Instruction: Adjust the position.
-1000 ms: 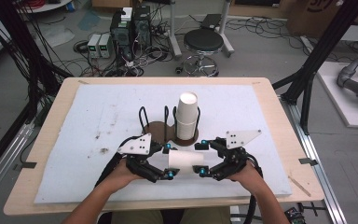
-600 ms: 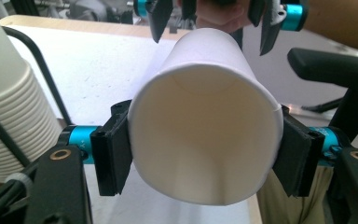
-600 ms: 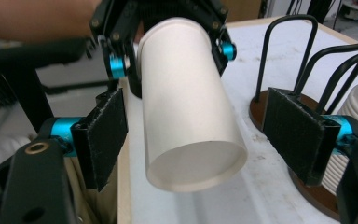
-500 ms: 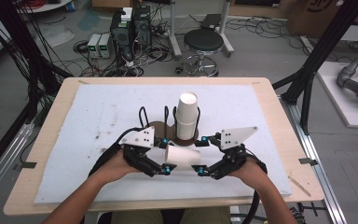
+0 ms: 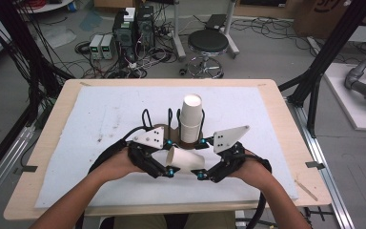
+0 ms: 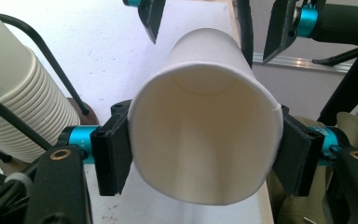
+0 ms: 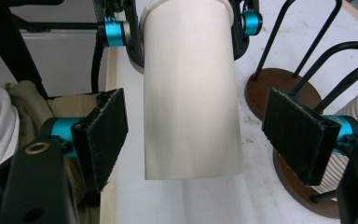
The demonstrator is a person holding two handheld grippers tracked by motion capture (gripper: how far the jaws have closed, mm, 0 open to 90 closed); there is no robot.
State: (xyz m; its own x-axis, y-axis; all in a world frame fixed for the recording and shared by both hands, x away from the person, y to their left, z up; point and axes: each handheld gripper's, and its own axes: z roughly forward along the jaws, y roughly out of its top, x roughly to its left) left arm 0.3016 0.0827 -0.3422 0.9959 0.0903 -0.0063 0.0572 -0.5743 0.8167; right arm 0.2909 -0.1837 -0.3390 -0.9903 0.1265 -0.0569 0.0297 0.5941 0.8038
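Left to right, high view. The tabletop [image 5: 47, 157] shows a bare wooden margin along its left edge; the white mat [image 5: 100, 114] that covers it stops short of that edge, and the mat's left half carries nothing, leaving wide open ground there.

The left tongs [image 5: 158, 168] are clamped on the wide mouth of a single paper cup [image 5: 186, 160], one pad on each side of the rim; in the left gripper view the cup [image 6: 205, 140] opens toward the camera, the pads [image 6: 114, 154] pressed flat against its wall. The cup lies on its side, lifted off the mat, near the tabletop's front edge.

Just behind it, at mid-table, a stack of paper cups [image 5: 191, 119] stands upright in a black wire holder [image 5: 147, 119] on a brown round base.

The right tongs [image 5: 209, 172] stand spread around the cup's narrow bottom end; in the right gripper view both pads [image 7: 102, 135] are clear of the cup wall, a gap on each side.

To the right, mat and wooden margin are bare up to the tabletop's right edge.
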